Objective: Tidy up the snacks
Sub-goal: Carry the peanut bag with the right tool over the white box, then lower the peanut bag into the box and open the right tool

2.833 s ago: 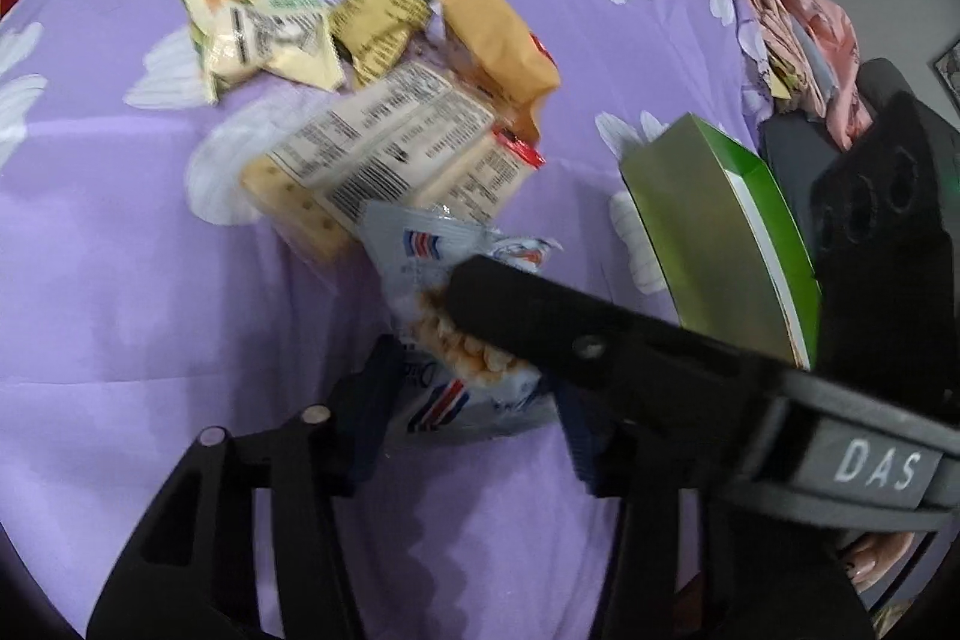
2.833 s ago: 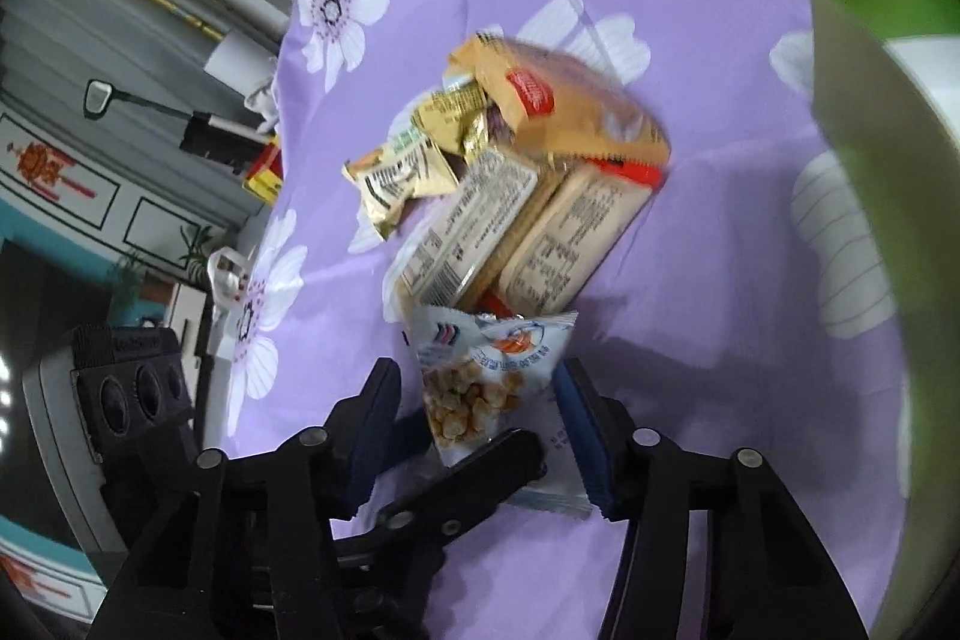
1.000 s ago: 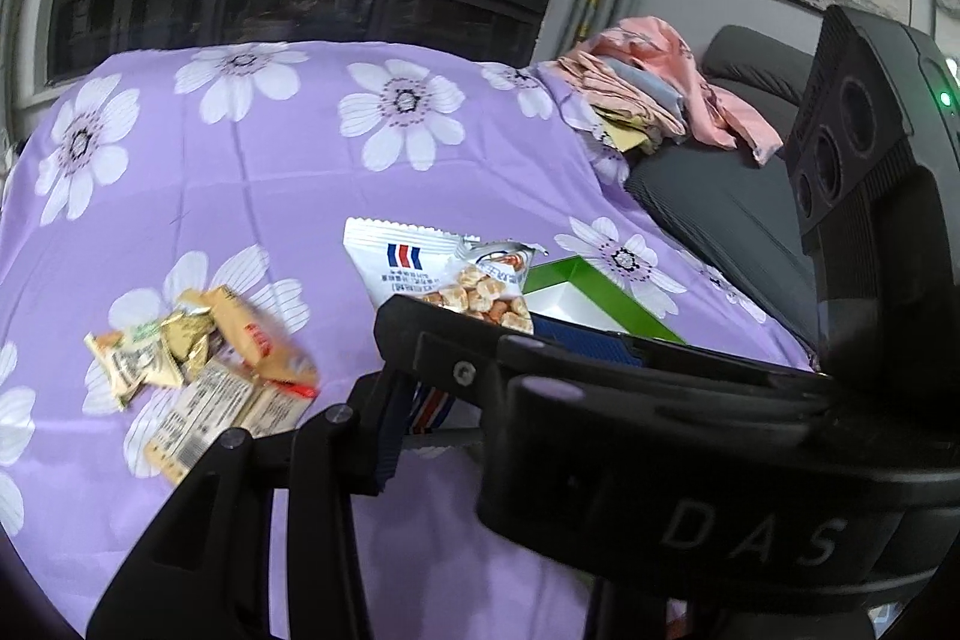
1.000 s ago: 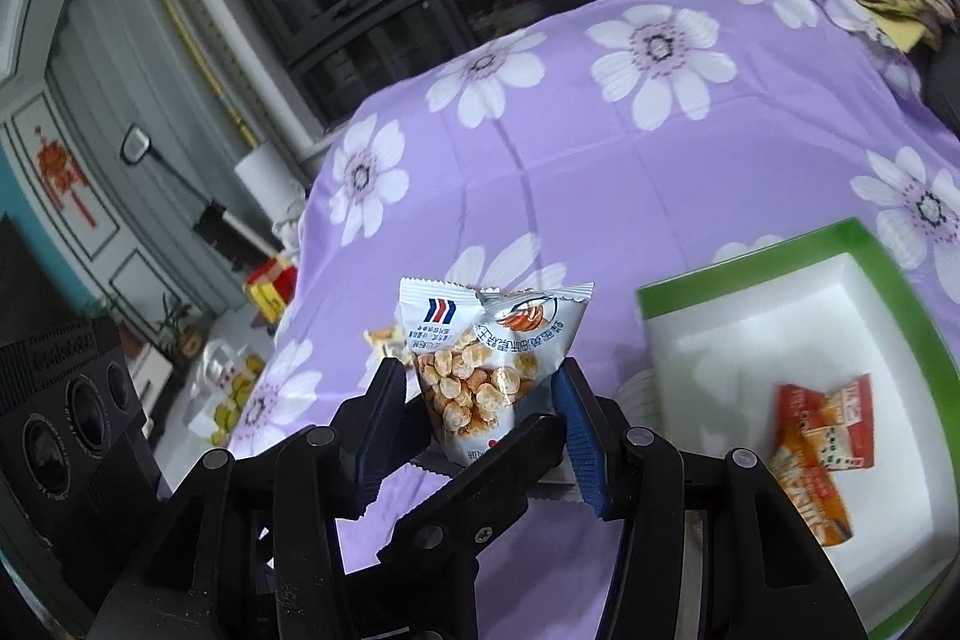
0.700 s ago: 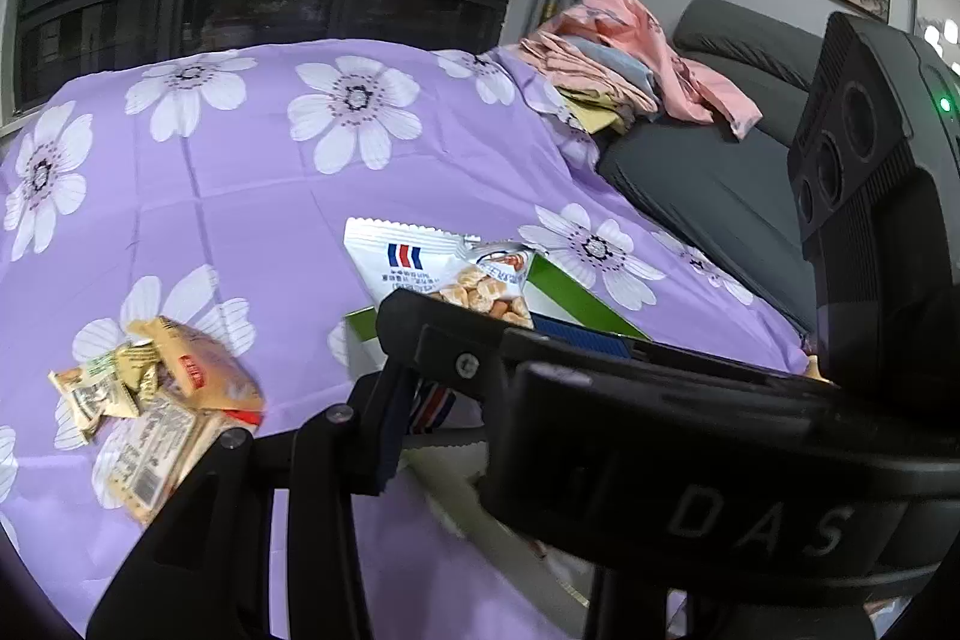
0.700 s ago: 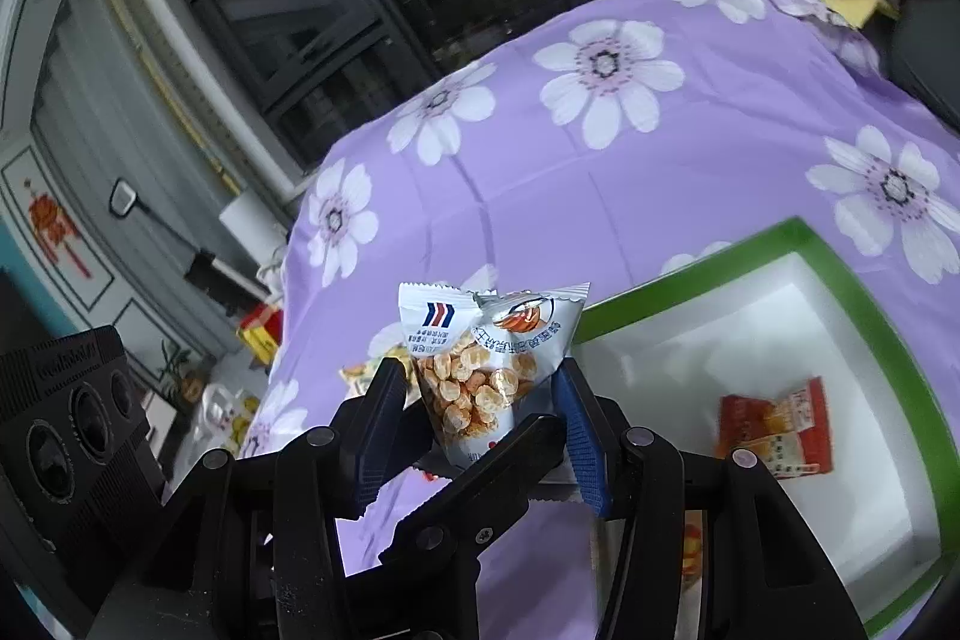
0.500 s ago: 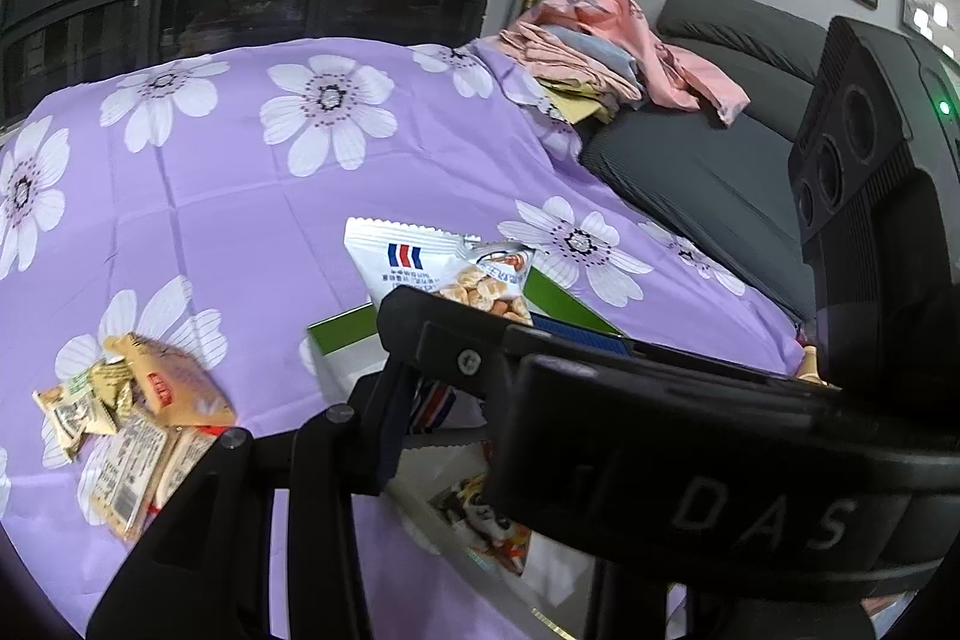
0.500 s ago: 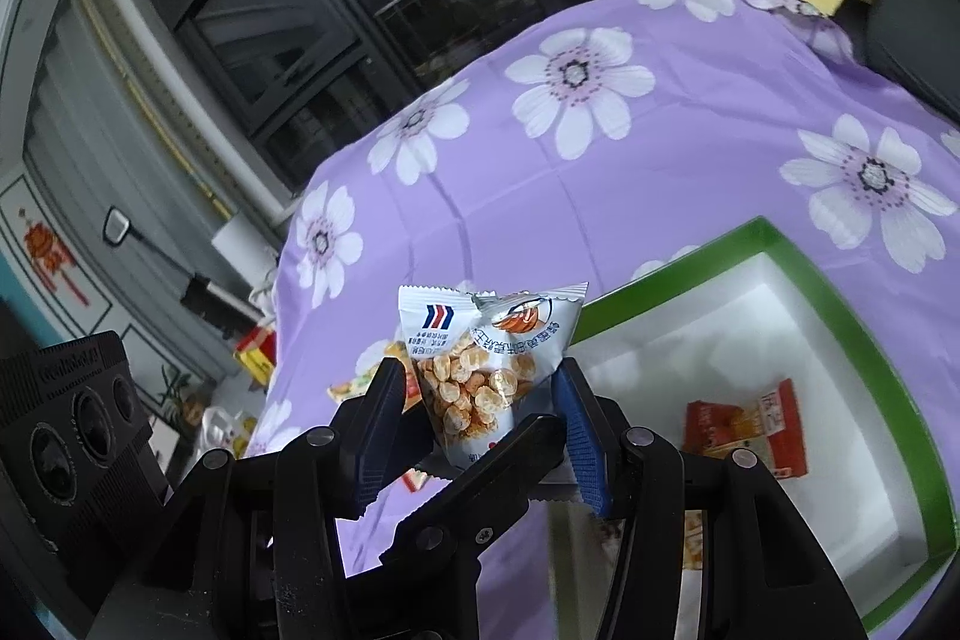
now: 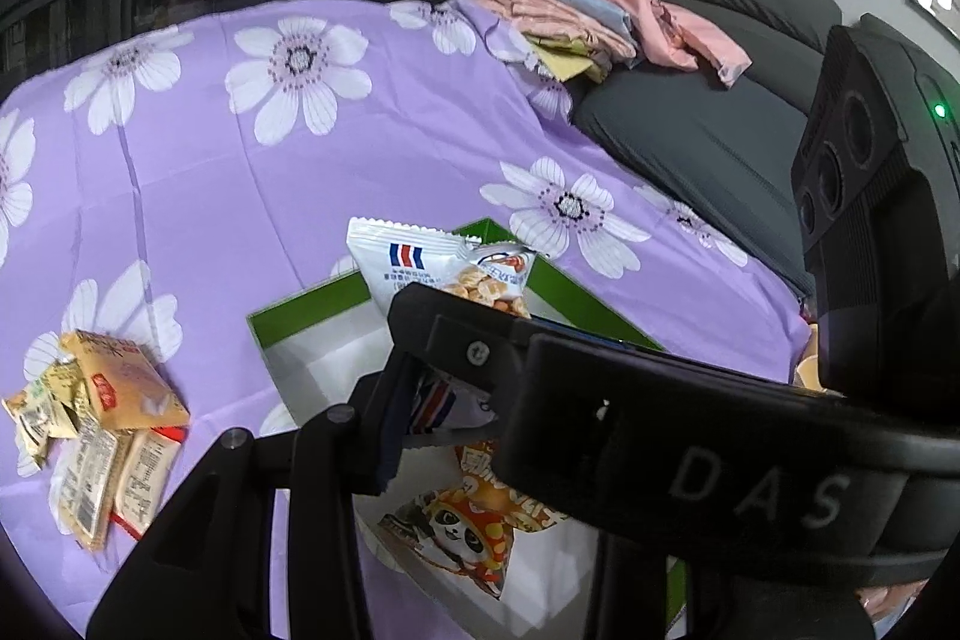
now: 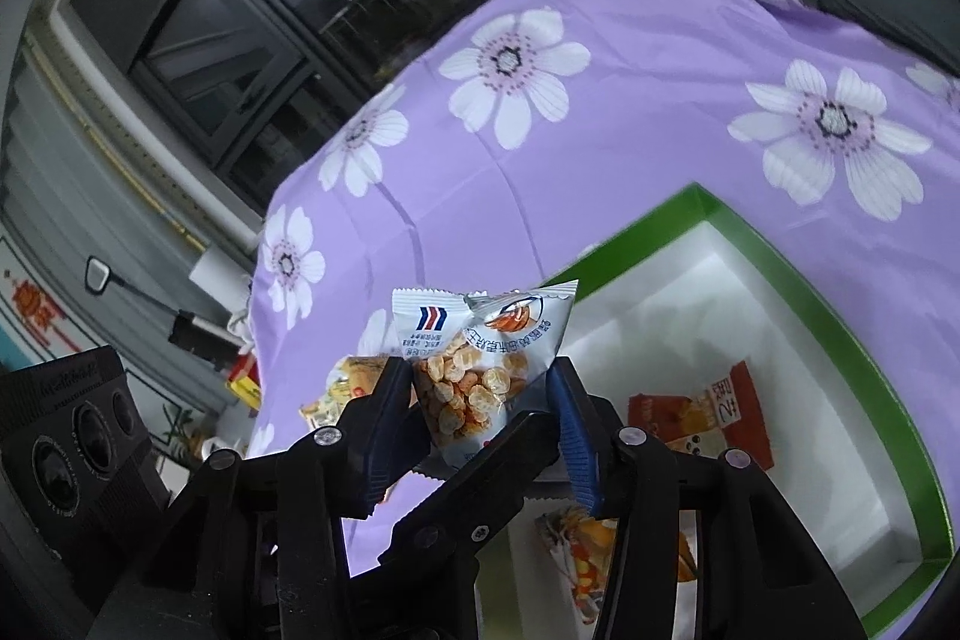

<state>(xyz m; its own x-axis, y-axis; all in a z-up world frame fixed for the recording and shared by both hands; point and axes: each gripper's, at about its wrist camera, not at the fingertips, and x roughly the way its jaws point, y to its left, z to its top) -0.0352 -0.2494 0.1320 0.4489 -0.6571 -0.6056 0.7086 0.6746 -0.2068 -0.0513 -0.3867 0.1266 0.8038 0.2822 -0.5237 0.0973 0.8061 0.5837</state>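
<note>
A white bag of peanuts (image 9: 420, 268) (image 10: 480, 340) hangs upright over the near left corner of a green-rimmed white box (image 9: 312, 304) (image 10: 840, 328). Both grippers hold this one bag. My right gripper (image 10: 480, 388) has the bag between its blue pads, and its jaws are closing on it. My left gripper (image 9: 456, 400) is shut on the bag's lower part, with its right finger hidden behind the right gripper's arm. In the box lie a panda packet (image 9: 468, 520) and a red-orange packet (image 10: 702, 418). A pile of loose snacks (image 9: 102, 418) lies left of the box.
Everything rests on a purple cloth with white flowers (image 9: 240, 196). A grey sofa (image 9: 690, 124) with a heap of folded clothes (image 9: 588, 10) borders it on the right. Dark windows stand behind.
Both grippers have carried the peanut bag away from the snack pile and lower over the box. The pile has slid to the left of view. The right gripper's pads stand closer together.
</note>
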